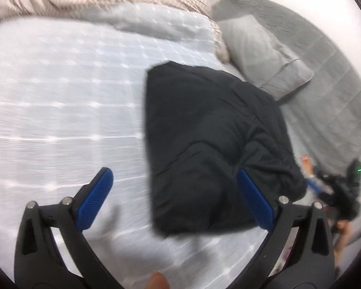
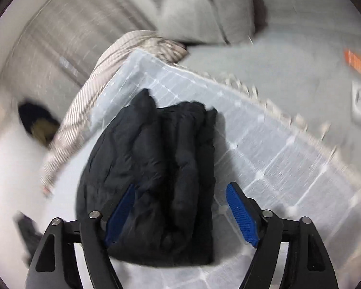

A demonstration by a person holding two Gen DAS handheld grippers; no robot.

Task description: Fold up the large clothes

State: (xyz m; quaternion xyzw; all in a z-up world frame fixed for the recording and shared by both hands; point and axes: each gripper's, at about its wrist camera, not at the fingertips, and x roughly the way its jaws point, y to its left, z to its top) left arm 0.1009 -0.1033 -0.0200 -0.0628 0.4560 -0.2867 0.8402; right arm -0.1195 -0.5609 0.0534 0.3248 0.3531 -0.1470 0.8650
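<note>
my left gripper [image 1: 174,198] and right gripper [image 2: 180,213] both stand wide apart, gripping nothing. the folded black jacket [image 2: 156,168] lies on the pale quilt [image 1: 60,108]. no writing i can read.

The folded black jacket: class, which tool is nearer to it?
Right. The right tool hangs open directly over the black jacket; the left tool is open beside its edge, mostly over the pale quilt.
</note>
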